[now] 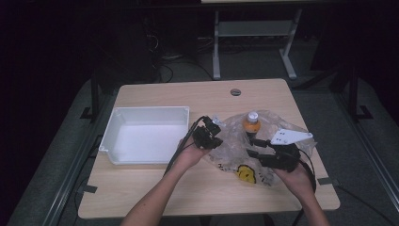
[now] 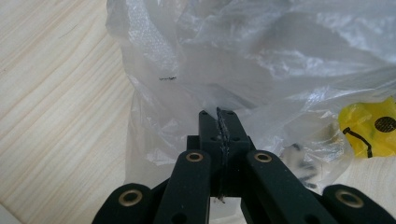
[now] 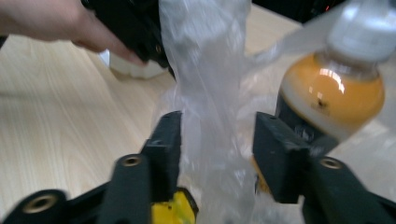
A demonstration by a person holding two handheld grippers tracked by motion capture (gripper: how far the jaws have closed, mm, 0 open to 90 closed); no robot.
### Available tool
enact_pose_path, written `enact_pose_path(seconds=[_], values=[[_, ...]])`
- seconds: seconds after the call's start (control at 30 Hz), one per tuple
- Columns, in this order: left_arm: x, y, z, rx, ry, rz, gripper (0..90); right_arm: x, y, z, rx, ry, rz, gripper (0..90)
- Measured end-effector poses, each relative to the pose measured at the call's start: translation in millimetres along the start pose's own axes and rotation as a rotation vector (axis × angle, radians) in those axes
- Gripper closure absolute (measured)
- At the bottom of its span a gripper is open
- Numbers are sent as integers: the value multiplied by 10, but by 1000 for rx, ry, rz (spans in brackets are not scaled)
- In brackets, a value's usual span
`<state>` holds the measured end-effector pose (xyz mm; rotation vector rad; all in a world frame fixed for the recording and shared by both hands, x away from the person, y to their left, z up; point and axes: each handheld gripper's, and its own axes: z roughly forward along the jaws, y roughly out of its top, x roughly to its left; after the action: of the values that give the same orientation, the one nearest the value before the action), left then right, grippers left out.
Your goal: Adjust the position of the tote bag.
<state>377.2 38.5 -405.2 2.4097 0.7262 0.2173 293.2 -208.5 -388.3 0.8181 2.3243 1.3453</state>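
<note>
Right now the left gripper (image 2: pixel 219 122) has its jaws pinched tight on a fold of the clear plastic bag (image 2: pixel 261 65), w/ film trapped between the pads. Right gripper (image 3: pixel 217 140) is spread wide, a twisted strip of bag between the jaws but nothing clamped. Bag sits on the wooden table (image 1: pixel 155 188), right of the white tray (image 1: pixel 146 134), crumpled around an orange bottle (image 1: pixel 251 123) w/ white cap; a yellow smiley print (image 1: pixel 245 173) faces the near edge. Film looks thin, limp, slippery, prob. tears easily, so best grabbed at a bunched edge. Bottle seems rigid and heavier; neck or body is the spot, not the film.
</note>
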Motion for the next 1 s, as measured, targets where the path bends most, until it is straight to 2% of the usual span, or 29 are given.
enact_pose_path(seconds=[0.13, 0.23, 0.27, 0.4, 0.47, 0.57, 0.63, 0.73, 0.9, 1.0], values=[[-9, 1, -4, -5, -1, 4, 898, 63, 85, 20, -21, 18, -38, 465], [-19, 3, -17, -7, -5, 7, 897, 82, 157, 59, -23, 12, -59, 501], [-23, 3, -24, -9, -7, 6, 898, 83, 173, 72, -21, 10, -56, 541], [-16, -5, -53, -21, -20, 8, 892, 74, 233, 161, 16, -5, -60, 795], [-11, -15, -90, -32, -31, 4, 848, 68, 245, 204, 25, 2, -63, 847], [-13, -37, -186, -64, -46, 9, 761, 63, 255, 272, 42, -2, -59, 869], [-2, -41, -248, -61, -58, 22, 703, 49, 252, 305, 43, -1, -54, 872], [-8, -44, -364, -81, -88, 19, 631, 38, 236, 336, 46, 4, -38, 874], [-57, 4, -518, -112, -83, 54, 559, 37, 200, 382, 44, 7, -23, 876], [-114, 51, -597, -136, -90, 62, 526, 38, 186, 407, 43, 16, -15, 876]])
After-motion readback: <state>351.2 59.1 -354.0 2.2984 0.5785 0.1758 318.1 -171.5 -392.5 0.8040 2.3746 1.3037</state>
